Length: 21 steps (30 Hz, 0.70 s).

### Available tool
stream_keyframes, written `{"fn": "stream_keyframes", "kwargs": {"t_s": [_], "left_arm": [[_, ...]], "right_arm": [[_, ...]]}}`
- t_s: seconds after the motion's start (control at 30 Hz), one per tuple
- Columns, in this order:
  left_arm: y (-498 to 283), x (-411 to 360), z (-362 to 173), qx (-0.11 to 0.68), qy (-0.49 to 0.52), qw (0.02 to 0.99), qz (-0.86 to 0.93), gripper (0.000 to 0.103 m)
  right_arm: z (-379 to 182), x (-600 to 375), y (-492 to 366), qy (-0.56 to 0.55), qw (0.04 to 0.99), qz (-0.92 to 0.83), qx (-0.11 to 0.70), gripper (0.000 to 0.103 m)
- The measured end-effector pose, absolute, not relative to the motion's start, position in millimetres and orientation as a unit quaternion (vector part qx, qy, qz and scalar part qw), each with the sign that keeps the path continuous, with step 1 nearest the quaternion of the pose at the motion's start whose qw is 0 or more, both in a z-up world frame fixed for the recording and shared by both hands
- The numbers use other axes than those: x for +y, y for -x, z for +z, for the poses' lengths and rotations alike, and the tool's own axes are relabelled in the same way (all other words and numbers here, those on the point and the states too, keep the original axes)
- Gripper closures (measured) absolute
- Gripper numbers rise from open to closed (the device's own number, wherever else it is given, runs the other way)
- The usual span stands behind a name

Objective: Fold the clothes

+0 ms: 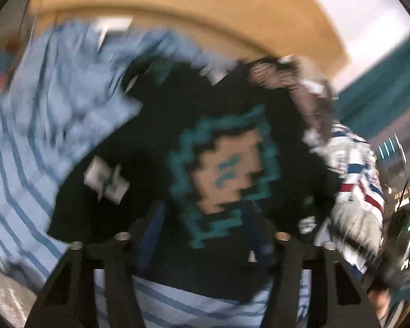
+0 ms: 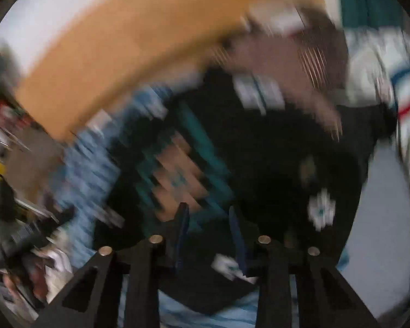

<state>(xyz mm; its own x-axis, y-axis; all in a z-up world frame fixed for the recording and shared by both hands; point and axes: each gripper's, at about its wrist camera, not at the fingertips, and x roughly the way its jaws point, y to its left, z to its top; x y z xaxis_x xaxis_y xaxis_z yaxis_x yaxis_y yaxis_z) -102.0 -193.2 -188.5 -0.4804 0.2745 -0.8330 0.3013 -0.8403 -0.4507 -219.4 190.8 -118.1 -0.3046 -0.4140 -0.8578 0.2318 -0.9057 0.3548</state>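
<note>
Both views are smeared by motion blur, so edges and folds are hard to read. A black shirt [image 1: 150,147] with a teal pixel print lies on a blue striped garment [image 1: 22,142], beside a white, red and blue jersey [image 1: 352,186]. The left gripper [image 1: 202,218] and right gripper [image 2: 209,218] hang over the black shirt with fingers apart; whether they touch it is unclear.

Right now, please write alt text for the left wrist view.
A black shirt with a teal pixel print lies on a blue striped cloth, blurred by motion. The left gripper is open over it; a white patterned garment lies at right.
</note>
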Motion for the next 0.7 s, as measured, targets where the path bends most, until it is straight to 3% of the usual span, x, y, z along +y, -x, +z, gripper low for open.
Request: {"fn": "stream_keyframes", "kwargs": {"t_s": [0.07, 0.1, 0.17, 0.33, 0.4, 0.47, 0.53, 0.57, 0.6, 0.7], "left_arm": [[101, -193, -229, 0.286, -0.534, 0.014, -0.795, 0.074], [100, -190, -245, 0.279, -0.545, 0.018, -0.79, 0.077], [98, -185, -276, 0.265, -0.568, 0.025, -0.779, 0.078], [100, -188, -285, 0.255, -0.563, 0.008, -0.786, 0.077], [100, -194, -291, 0.282, -0.561, 0.009, -0.778, 0.077], [99, -197, -294, 0.297, -0.556, 0.009, -0.776, 0.078], [98, -197, -294, 0.301, -0.553, 0.01, -0.777, 0.077], [97, -197, -294, 0.301, -0.552, 0.011, -0.777, 0.077], [97, -197, -293, 0.302, -0.552, 0.011, -0.777, 0.077], [95, -196, -292, 0.303, -0.55, 0.013, -0.778, 0.077]], "right_arm": [[-168, 209, 206, -0.592, 0.2, -0.77, -0.125, 0.069], [-192, 219, 195, -0.61, 0.198, -0.752, -0.152, 0.066], [-223, 234, 173, -0.631, 0.187, -0.731, -0.178, 0.056], [-250, 235, 166, -0.63, 0.206, -0.724, -0.192, 0.049], [-252, 222, 167, -0.637, 0.213, -0.722, -0.167, 0.033], [-250, 203, 166, -0.643, 0.216, -0.726, -0.11, 0.024], [-244, 186, 160, -0.641, 0.218, -0.734, -0.055, 0.04], [-240, 183, 157, -0.639, 0.225, -0.734, -0.054, 0.074], [-235, 180, 155, -0.636, 0.232, -0.734, -0.053, 0.082], [-209, 194, 148, -0.625, 0.229, -0.741, -0.087, 0.083]]}}
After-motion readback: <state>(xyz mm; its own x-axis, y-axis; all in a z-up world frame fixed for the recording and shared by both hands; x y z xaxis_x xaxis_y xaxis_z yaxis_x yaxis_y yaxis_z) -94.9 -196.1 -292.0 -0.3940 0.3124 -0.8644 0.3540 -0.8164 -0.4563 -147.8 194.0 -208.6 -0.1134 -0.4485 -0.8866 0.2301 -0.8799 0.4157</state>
